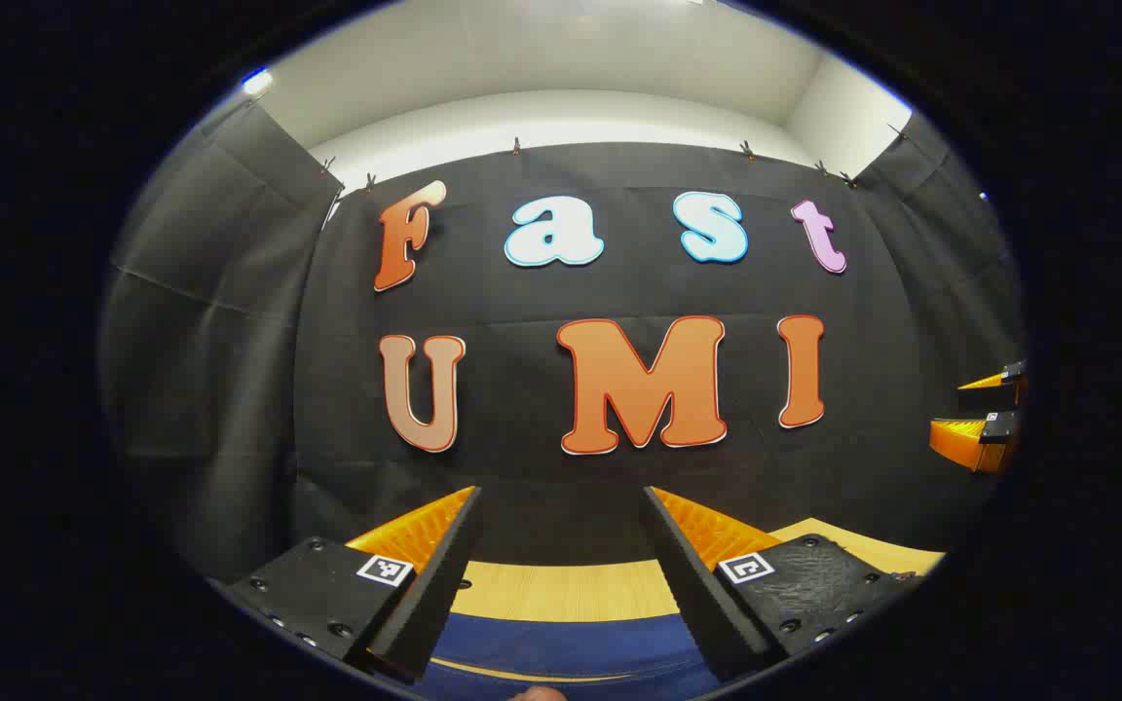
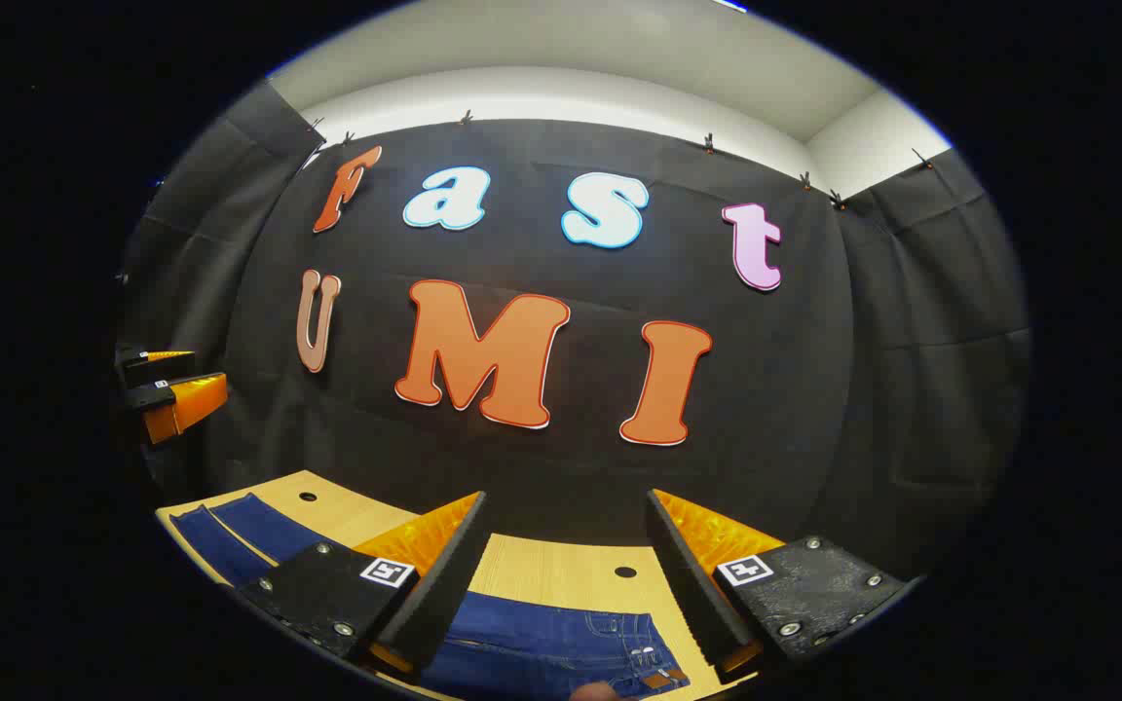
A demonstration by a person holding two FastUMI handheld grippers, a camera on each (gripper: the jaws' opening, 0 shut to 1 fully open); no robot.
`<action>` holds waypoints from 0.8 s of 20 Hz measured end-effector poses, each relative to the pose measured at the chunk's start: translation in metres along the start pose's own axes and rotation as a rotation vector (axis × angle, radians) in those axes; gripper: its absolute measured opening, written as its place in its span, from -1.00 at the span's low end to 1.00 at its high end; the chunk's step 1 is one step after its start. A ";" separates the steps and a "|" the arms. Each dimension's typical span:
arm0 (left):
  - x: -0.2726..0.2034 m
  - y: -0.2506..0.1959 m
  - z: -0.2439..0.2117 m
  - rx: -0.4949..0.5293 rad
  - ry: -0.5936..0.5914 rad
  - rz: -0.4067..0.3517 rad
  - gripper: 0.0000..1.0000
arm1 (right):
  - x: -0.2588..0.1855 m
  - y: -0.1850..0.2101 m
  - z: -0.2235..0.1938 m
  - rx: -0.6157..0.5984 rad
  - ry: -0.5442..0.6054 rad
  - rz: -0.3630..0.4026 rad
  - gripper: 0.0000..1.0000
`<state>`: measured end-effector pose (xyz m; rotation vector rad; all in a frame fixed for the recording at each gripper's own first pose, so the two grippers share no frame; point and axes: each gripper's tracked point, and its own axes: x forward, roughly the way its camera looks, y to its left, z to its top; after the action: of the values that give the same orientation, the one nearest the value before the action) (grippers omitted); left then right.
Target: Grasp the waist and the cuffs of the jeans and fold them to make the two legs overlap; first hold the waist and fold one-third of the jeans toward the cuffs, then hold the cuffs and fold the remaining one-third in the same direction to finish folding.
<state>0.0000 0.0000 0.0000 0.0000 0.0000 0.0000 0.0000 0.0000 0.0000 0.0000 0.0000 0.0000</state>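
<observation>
Grippers raised, jeans flat on the table

Left gripper and right gripper both gape, released; jeans lie along the table's near edge. Drop onto waist and cuffs squarely.

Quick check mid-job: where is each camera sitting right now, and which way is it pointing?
Left gripper view: rides the left gripper, facing the booth wall over the table and jeans; its own fingers stand open, right gripper at the right edge.
Right gripper view: rides the right gripper, same heading, open above the jeans' waist; left gripper at the left edge.
Shared: table, jeans, each other's gripper.
</observation>
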 end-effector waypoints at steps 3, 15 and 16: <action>0.009 -0.011 -0.005 0.001 0.000 0.008 1.00 | 0.009 0.010 -0.014 0.036 0.030 0.060 0.94; 0.034 0.008 -0.019 0.023 -0.018 0.042 1.00 | 0.026 0.006 -0.053 0.047 0.108 -0.003 0.94; 0.038 0.012 -0.021 0.023 -0.016 0.036 0.96 | 0.024 0.005 -0.056 0.043 0.118 -0.026 0.94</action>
<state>0.0379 0.0123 -0.0208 0.0231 -0.0156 0.0357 0.0241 0.0054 -0.0564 0.0425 0.1178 -0.0260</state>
